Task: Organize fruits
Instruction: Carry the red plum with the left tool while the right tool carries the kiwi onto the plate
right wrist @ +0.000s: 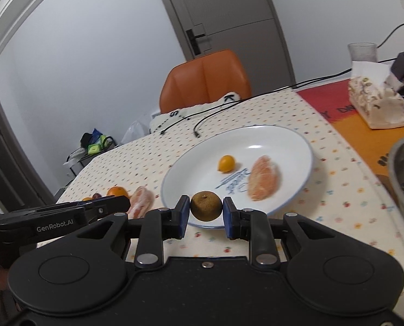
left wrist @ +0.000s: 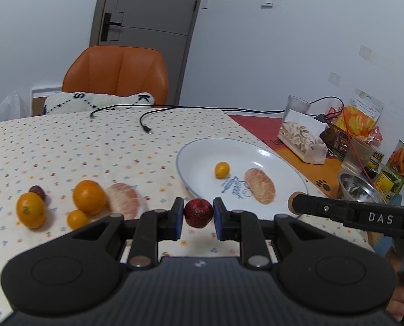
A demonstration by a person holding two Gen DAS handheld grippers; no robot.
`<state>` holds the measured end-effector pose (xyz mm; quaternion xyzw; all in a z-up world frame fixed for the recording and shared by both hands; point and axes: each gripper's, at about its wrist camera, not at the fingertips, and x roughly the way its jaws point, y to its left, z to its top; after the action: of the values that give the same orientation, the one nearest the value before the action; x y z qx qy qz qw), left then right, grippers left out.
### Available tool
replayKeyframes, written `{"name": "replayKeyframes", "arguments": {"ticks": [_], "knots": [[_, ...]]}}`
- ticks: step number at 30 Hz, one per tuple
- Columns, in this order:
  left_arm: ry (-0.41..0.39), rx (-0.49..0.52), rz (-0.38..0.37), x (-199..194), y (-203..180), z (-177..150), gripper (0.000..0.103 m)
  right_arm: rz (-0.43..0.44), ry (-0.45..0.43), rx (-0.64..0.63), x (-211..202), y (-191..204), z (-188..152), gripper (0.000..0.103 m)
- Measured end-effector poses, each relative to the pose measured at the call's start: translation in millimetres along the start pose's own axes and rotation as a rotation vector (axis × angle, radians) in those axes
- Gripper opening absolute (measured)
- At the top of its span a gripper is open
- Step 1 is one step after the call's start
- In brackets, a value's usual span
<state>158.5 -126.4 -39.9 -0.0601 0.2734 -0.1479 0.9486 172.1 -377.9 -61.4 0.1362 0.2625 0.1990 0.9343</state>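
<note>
Dotted cream cloth (left wrist: 66,149) covers the near part of the table, and on it sits a wide white plate with a thin blue rim (left wrist: 191,182) — evidently the collecting place, since a small yellow-orange kumquat (left wrist: 222,169) and a peeled pale-pink pomelo segment (left wrist: 259,186) already lie inside it. The left gripper (left wrist: 198,213) is clamped on a dark red, rounded fruit (left wrist: 198,212), held off the cloth just short of the plate's near rim. The right gripper (right wrist: 206,209) pinches a small brownish-green round fruit (right wrist: 206,206) over that same rim, so both seem bound for the plate. Loose fruit waits on the cloth to the left (two oranges (left wrist: 89,197), a smaller one, another pomelo piece (left wrist: 123,199), something dark purple) — likely next.
</note>
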Motion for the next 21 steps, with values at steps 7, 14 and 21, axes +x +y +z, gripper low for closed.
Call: {"name": "replayKeyframes", "arguments": {"ticks": [7, 14, 21], "knots": [[0.006, 0.02, -0.024, 12.2, -13.2, 3.3, 0.021, -0.024, -0.009, 0.02, -0.8, -14.2, 2.3, 0.025], [0.016, 0.041, -0.039, 25.5, -21.4, 6.8, 0.021, -0.035, -0.008, 0.032, 7.1, -19.9, 1.6, 0.025], [0.02, 0.048, -0.041, 36.1, -26.1, 9.6, 0.021, -0.027, -0.003, 0.037, 16.9, -20.9, 3.2, 0.03]]}}
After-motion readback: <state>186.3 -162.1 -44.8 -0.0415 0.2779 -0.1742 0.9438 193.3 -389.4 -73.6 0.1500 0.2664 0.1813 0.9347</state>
